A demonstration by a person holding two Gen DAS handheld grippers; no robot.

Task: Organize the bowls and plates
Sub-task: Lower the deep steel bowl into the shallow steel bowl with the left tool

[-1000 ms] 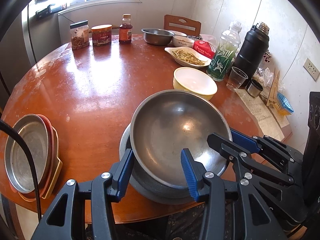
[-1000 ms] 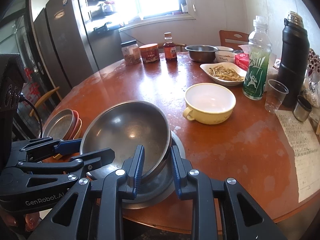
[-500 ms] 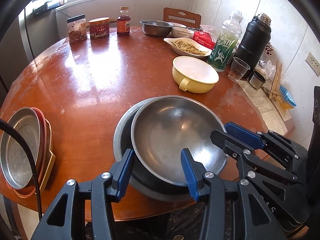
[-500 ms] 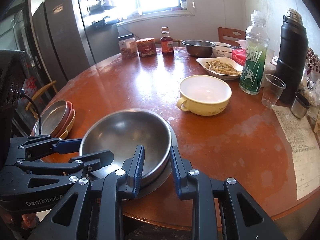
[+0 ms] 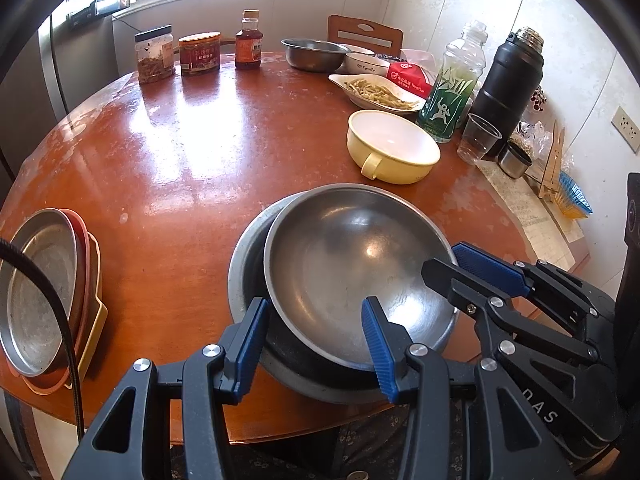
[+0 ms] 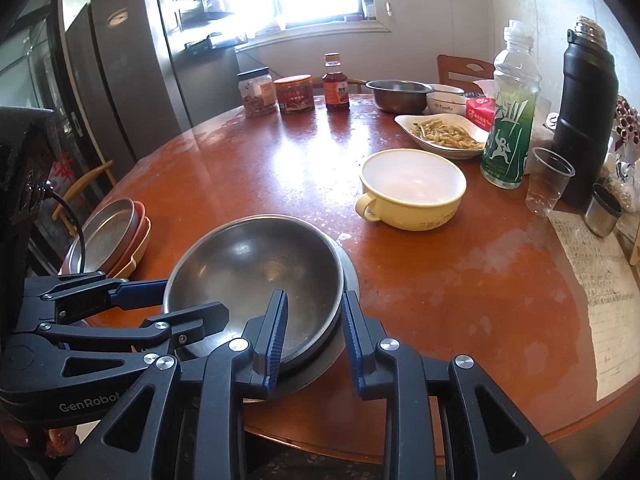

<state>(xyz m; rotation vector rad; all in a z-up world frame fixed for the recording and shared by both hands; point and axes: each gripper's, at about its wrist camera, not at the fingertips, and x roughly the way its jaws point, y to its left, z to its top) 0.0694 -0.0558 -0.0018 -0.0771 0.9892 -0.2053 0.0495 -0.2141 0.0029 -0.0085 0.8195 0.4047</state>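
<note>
A wide steel bowl sits nested in a larger steel bowl at the near edge of the round wooden table. My left gripper straddles its near-left rim, one pad outside and one inside, shut on it. My right gripper clamps the rim on the opposite side in the same way. A yellow handled bowl stands beyond them. A stack of plates, steel on top, lies at the left edge.
At the back stand jars, a sauce bottle, a small steel bowl and a dish of food. To the right are a green bottle, a black flask, a plastic cup and a paper sheet.
The steel bowl, held tilted above the larger bowl a second ago, has come down level and now rests nested in it. Both grippers stayed on its rim.
</note>
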